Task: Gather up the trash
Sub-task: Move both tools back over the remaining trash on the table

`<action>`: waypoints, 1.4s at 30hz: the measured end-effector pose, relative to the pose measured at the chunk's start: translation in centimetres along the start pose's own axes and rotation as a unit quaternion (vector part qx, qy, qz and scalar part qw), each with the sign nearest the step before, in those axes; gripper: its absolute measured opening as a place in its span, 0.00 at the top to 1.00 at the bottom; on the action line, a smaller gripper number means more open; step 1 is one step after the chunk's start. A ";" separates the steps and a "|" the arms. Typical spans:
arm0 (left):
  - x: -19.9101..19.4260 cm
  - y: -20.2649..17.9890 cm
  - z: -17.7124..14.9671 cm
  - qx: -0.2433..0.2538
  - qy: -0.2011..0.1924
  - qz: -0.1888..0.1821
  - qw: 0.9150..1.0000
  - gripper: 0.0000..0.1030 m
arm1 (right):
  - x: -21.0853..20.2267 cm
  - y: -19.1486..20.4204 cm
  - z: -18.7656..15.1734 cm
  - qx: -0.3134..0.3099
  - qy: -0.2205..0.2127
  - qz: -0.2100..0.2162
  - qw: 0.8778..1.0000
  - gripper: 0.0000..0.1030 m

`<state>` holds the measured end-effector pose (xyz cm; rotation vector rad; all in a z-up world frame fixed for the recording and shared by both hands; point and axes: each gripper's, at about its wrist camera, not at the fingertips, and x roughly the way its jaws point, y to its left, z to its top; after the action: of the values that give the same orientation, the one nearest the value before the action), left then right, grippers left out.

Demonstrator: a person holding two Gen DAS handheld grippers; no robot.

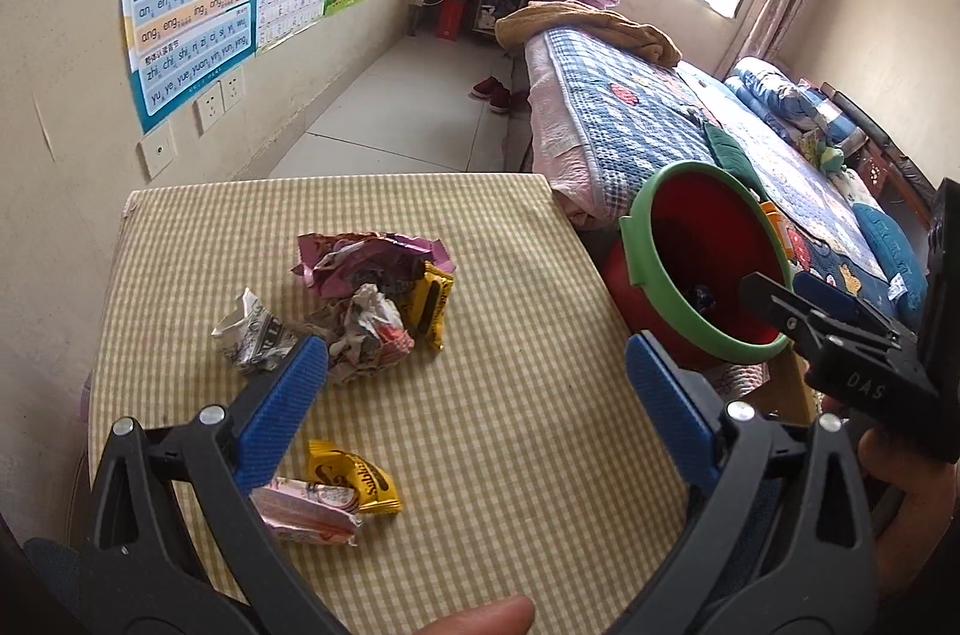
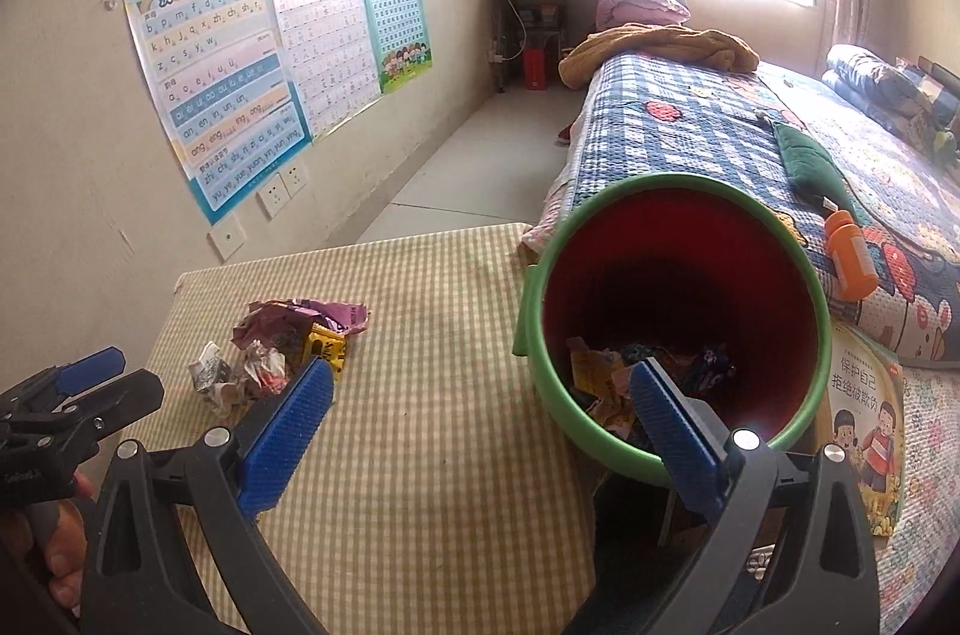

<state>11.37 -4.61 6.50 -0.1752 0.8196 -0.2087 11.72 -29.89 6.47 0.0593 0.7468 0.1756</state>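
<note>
While both your left gripper [image 1: 477, 365] and right gripper [image 2: 480, 395] hang wide and empty, pinch the light, crinkly wrappers [image 1: 372, 299] heaped mid-table [image 1: 510, 275] at a bunched fold, since they will crush and slide, then feed the bin [image 2: 672, 191] just beside.

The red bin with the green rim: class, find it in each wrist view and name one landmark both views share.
Left wrist view: the red bin sits right of centre, past the checked table's right edge, beside the bed.
Right wrist view: the bin fills the centre-right, trash visible inside.
Shared landmark: the pile of crumpled wrappers on the table.
</note>
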 end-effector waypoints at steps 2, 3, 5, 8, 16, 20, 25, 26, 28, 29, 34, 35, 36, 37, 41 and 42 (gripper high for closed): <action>-0.7 1.3 -0.6 -0.009 -0.001 0.007 1.000 0.05 | 0.3 1.3 -0.3 -0.008 0.005 0.006 1.000 0.07; -1.0 1.9 -1.0 -0.013 -0.001 0.010 1.000 0.05 | 0.3 2.0 -0.6 -0.012 0.007 0.010 1.000 0.07; -1.6 3.3 -1.6 -0.022 0.001 0.016 1.000 0.05 | 0.5 3.4 -1.0 -0.023 0.013 0.016 1.000 0.07; -2.5 5.0 -2.7 -0.028 0.001 0.027 0.999 0.05 | 1.0 5.3 -1.6 -0.043 0.023 0.024 0.998 0.07; -3.8 10.4 -5.6 -0.075 0.011 0.059 0.995 0.05 | 2.1 10.4 -2.8 -0.094 0.040 0.047 0.994 0.07; -3.8 12.2 -6.8 -0.092 0.021 0.064 0.994 0.05 | 3.1 12.2 -3.7 -0.109 0.053 0.056 0.991 0.07; -3.0 13.0 -8.0 -0.101 0.041 0.060 0.992 0.05 | 4.1 13.5 -4.3 -0.118 0.066 0.061 0.989 0.07; -2.8 13.0 -8.2 -0.100 0.046 0.059 0.992 0.05 | 4.2 13.7 -4.3 -0.120 0.067 0.062 0.989 0.07; -2.0 13.0 -8.6 -0.101 0.059 0.056 0.992 0.05 | 4.5 14.1 -4.3 -0.123 0.069 0.064 0.988 0.07; -1.7 13.1 -8.8 -0.105 0.065 0.052 0.991 0.05 | 4.7 14.2 -4.4 -0.124 0.069 0.064 0.988 0.07; -0.4 13.5 -9.5 -0.120 0.083 0.048 0.988 0.05 | 5.5 14.3 -4.7 -0.125 0.078 0.068 0.987 0.07; -0.2 13.5 -9.6 -0.121 0.087 0.050 0.988 0.05 | 5.6 14.2 -4.8 -0.125 0.081 0.069 0.986 0.07; 0.0 13.6 -9.7 -0.120 0.092 0.054 0.987 0.05 | 5.8 14.1 -4.9 -0.125 0.084 0.068 0.986 0.07; 0.3 13.7 -9.8 -0.122 0.098 0.054 0.986 0.05 | 6.0 14.1 -5.0 -0.124 0.086 0.068 0.986 0.07; 1.6 14.5 -10.2 -0.150 0.122 0.041 0.980 0.07 | 6.7 13.9 -5.4 -0.120 0.095 0.070 0.986 0.07; 1.8 14.6 -10.4 -0.154 0.125 0.039 0.979 0.09 | 6.9 14.0 -5.5 -0.120 0.097 0.071 0.986 0.07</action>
<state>6.59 8.24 -5.10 -0.4133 1.1055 -0.0279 10.99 -14.96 -0.54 -0.1359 0.9112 0.4099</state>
